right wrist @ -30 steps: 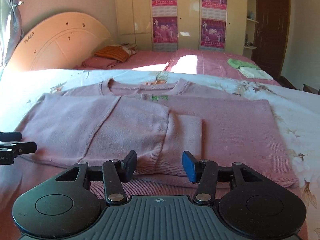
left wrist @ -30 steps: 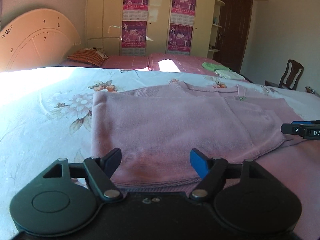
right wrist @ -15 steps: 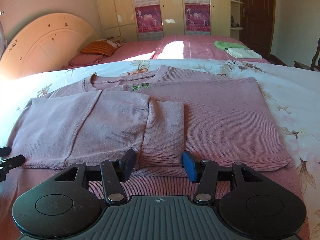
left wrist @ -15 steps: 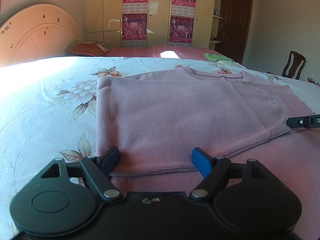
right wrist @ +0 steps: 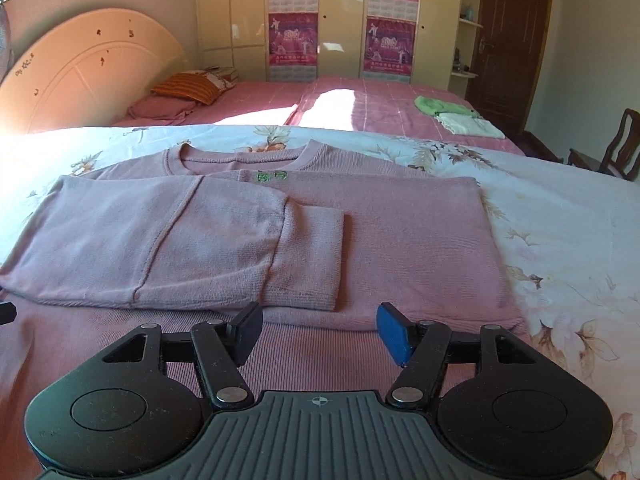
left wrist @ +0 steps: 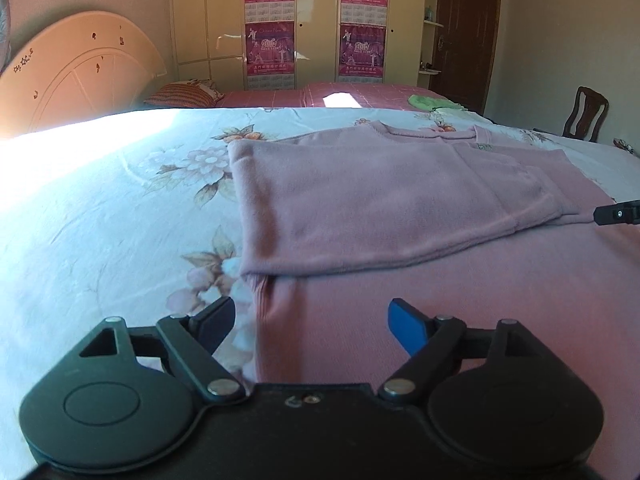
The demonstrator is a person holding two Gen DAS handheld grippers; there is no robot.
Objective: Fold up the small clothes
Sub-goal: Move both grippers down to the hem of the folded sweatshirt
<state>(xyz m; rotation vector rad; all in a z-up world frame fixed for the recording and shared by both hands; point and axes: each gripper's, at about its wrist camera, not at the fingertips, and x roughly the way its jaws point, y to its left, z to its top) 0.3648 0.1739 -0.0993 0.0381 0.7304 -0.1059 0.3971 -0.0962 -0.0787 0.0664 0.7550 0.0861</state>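
Note:
A pink long-sleeved sweater (right wrist: 400, 240) lies flat on the floral bedsheet (right wrist: 560, 220), neck away from me, its left side and sleeve folded across the body (left wrist: 380, 208). My left gripper (left wrist: 310, 320) is open and empty, just above the sweater's near left hem corner. My right gripper (right wrist: 318, 330) is open and empty, just above the hem near the folded cuff (right wrist: 312, 256). The right gripper's tip shows at the right edge of the left wrist view (left wrist: 618, 214).
Beyond the floral bed is a second bed with a pink cover (right wrist: 360, 100), a striped pillow (right wrist: 192, 86) and folded green and white clothes (right wrist: 456, 114). A headboard (right wrist: 88, 68) stands at left, wardrobes (right wrist: 340, 20) behind, and a wooden chair (left wrist: 586, 114) at right.
Both grippers have drawn back toward me and risen a little, so the sweater's hem now lies at or beyond the fingertips. Both stay open. The sweater has not moved.

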